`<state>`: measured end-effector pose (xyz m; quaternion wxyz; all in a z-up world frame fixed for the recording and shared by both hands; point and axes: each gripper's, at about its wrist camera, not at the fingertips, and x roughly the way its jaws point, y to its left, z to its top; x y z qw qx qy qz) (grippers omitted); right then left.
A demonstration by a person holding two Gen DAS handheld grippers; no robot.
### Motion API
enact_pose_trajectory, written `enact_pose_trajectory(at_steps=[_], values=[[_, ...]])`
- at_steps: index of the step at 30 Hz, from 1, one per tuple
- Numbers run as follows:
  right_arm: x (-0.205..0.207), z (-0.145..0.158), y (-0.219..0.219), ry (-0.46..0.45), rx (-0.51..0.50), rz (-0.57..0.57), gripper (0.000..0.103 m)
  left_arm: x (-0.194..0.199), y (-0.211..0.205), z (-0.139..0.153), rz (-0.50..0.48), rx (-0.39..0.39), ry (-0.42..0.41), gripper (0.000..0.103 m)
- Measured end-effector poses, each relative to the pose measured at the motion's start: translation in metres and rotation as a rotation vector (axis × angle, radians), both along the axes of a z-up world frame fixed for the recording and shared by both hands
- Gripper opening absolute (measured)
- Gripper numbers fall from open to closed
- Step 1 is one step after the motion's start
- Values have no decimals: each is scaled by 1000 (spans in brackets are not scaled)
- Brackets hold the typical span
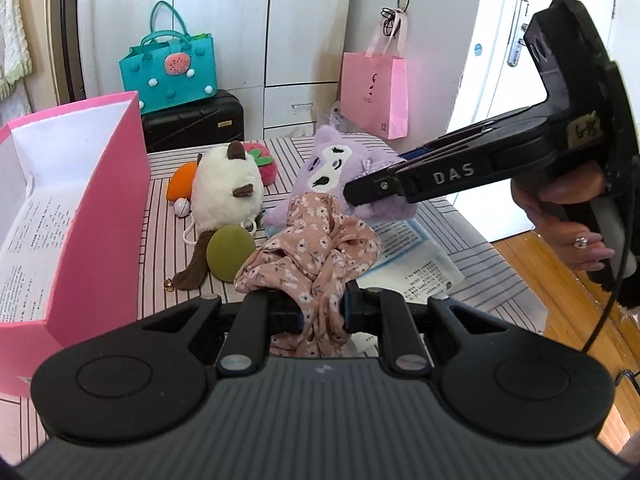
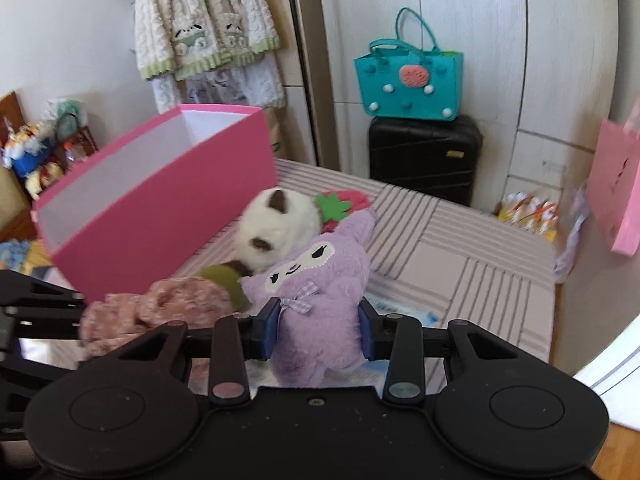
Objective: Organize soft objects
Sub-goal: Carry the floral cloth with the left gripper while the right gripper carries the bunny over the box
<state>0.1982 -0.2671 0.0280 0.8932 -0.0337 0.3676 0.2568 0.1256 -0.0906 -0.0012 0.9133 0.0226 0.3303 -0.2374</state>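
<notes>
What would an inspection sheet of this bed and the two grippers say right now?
Surface: striped bedsheet, printed paper sheets on it.
Job's things: pink box open; floral cloth, purple plush, white cat plush, strawberry plush, carrot plush.
Clutter: small bell.
Grippers: left gripper shut on floral cloth; right gripper shut on purple plush.
Cables: black cable beside the right gripper.
Surroundings: black suitcase, teal bag, pink paper bag.

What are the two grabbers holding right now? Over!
Left gripper shut on floral cloth. Right gripper shut on purple plush. Pink box open beside them, nothing blocking it. Over.
</notes>
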Motion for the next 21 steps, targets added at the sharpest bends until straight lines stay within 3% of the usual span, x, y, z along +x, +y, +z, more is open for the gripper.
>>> enact_pose_trajectory(at_steps=[12,21], values=[[-41,20,12,47,-1,21,44,-13,25,9,-74,-36,70,15],[-63,39,37,25,-10,69,44,-36,57,25,-59,-48,20,15]])
